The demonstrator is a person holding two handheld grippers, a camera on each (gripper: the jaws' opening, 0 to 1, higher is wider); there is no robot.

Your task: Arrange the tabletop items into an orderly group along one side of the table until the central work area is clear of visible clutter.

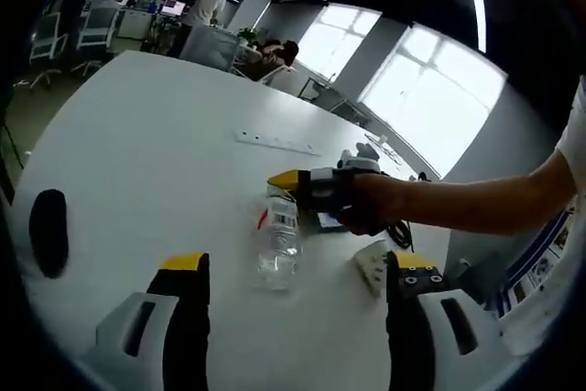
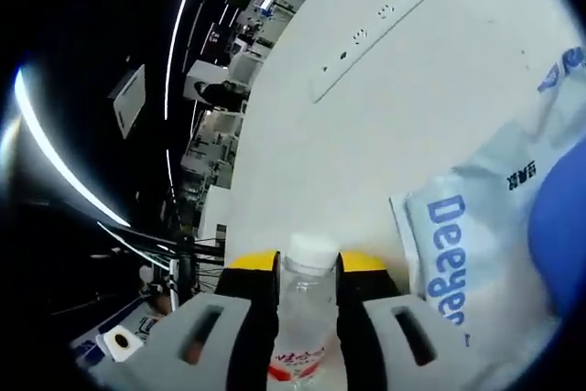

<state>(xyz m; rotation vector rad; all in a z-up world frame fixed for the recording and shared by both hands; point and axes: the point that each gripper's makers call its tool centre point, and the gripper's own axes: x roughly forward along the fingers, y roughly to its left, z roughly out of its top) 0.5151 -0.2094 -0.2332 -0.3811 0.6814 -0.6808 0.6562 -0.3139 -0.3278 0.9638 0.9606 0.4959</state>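
Right tool [image 2: 307, 267] pinched on neck of clear plastic water bottle [image 1: 279, 246] with white cap, lying on white worktop [image 1: 156, 144], long axis toward 12 o'clock in right gripper view; left tool [image 1: 296, 267] spread wide, empty, bottle just ahead at 12; white blue-lettered packet [image 2: 476, 254] at 3 o'clock

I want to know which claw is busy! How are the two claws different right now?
The right claw is shut on the clear plastic water bottle, gripping near its white cap; the left claw is open and holds nothing. The right claw touches the bottle; the left hangs apart above the white table. Both have yellow-tipped black fingers.
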